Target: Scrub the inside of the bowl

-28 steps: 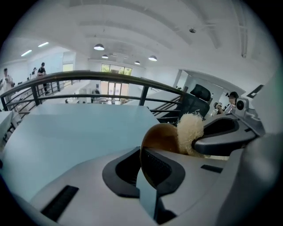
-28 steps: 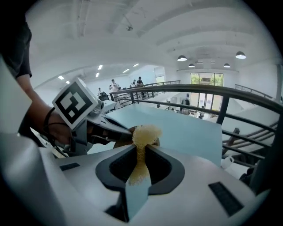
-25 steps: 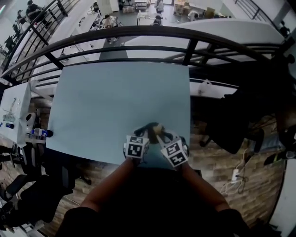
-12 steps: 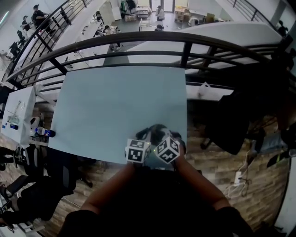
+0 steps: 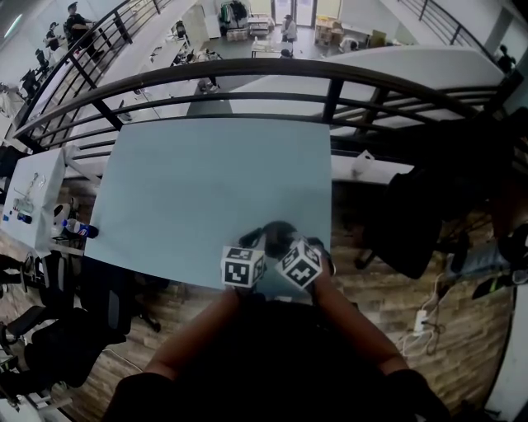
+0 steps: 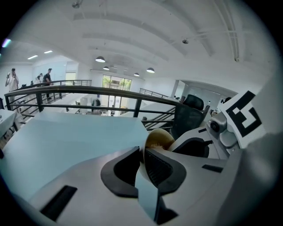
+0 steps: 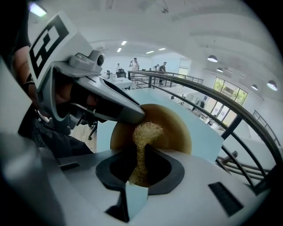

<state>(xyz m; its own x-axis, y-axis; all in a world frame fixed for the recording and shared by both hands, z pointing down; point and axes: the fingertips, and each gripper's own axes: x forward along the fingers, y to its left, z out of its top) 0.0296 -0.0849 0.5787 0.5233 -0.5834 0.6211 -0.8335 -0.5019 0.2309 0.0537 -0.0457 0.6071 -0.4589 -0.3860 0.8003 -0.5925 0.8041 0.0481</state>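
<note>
Your tan bowl (image 7: 174,130) is tipped up on edge, its hollow turned toward the straw-coloured, fibrous scrubber (image 7: 143,134), whose frayed head reaches the middle of the bowl's smooth inner wall.

A pale blue table (image 5: 206,181) is set on a plank floor (image 5: 396,305) beside a black railing (image 5: 330,70) — a lower hall (image 5: 247,25) is seen beyond. A white desk (image 5: 29,185) and dark chairs (image 5: 62,276) are placed at the left; round lamps (image 6: 100,59) are hung from the white ceiling (image 6: 154,35).
</note>
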